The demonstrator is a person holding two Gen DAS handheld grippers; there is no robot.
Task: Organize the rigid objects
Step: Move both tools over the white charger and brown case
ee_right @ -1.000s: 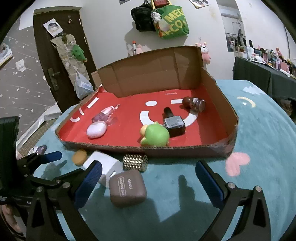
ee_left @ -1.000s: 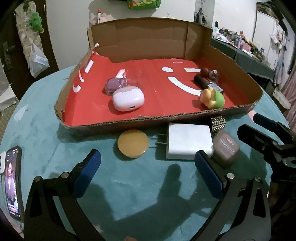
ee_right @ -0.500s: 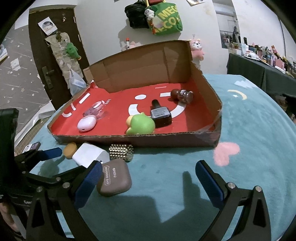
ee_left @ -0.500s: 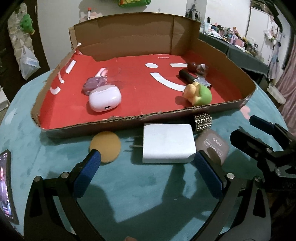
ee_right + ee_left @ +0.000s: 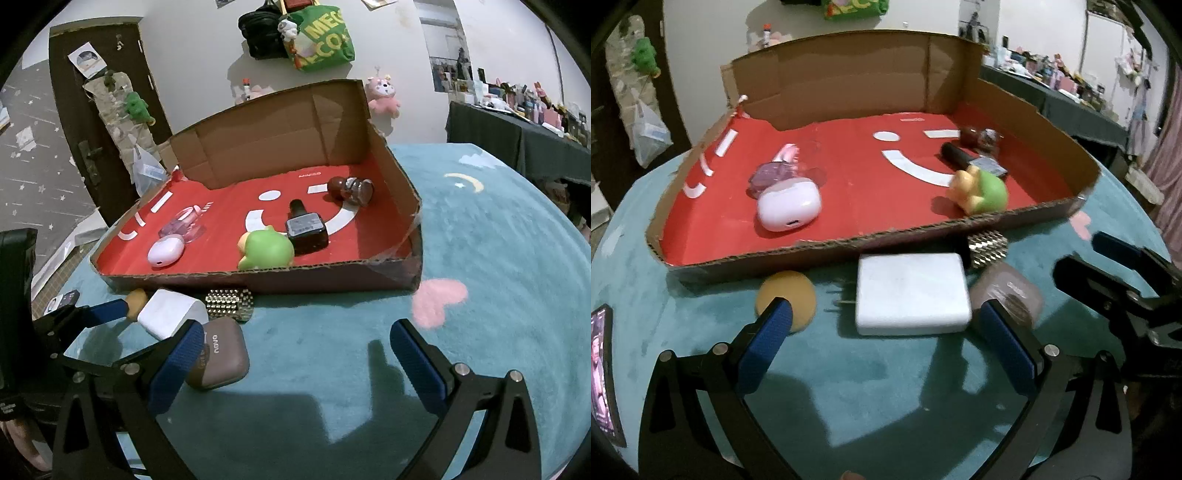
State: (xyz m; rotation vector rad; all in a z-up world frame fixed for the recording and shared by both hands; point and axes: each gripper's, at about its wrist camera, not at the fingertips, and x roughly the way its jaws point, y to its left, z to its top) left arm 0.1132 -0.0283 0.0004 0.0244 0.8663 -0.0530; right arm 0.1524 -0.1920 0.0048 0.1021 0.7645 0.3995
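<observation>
Left wrist view: my left gripper (image 5: pixel 886 332) is spread wide with nothing in it, its blue pads standing either side of the white charger (image 5: pixel 911 293) on the teal tablecloth (image 5: pixel 879 373), not touching it. Just beside the left pad lies the tan disc (image 5: pixel 786 297); just beside the right pad sits the brown case (image 5: pixel 1008 295), with the studded block (image 5: pixel 987 246) behind it against the cardboard tray (image 5: pixel 849 247). All four lie outside the tray, near its front wall.

My right gripper (image 5: pixel 295 354) is likewise wide open and empty, its left pad overlapping the brown case (image 5: pixel 221 354) in the picture; I cannot tell whether it touches.

I judge the charger to be my next pick. The risks: closing here, the pads may catch the disc or the case along with it, since both crowd the charger's sides; the prongs, which point toward the disc, could snag; and my two grippers sit close enough to collide.

Only the right wrist view shows the black square bottle (image 5: pixel 306 230) in the tray plainly, beside the green toy (image 5: pixel 267 251), plus the bare cloth to the right. Only the left shows the charger's prongs and the phone (image 5: pixel 604 373) at the table's edge.
</observation>
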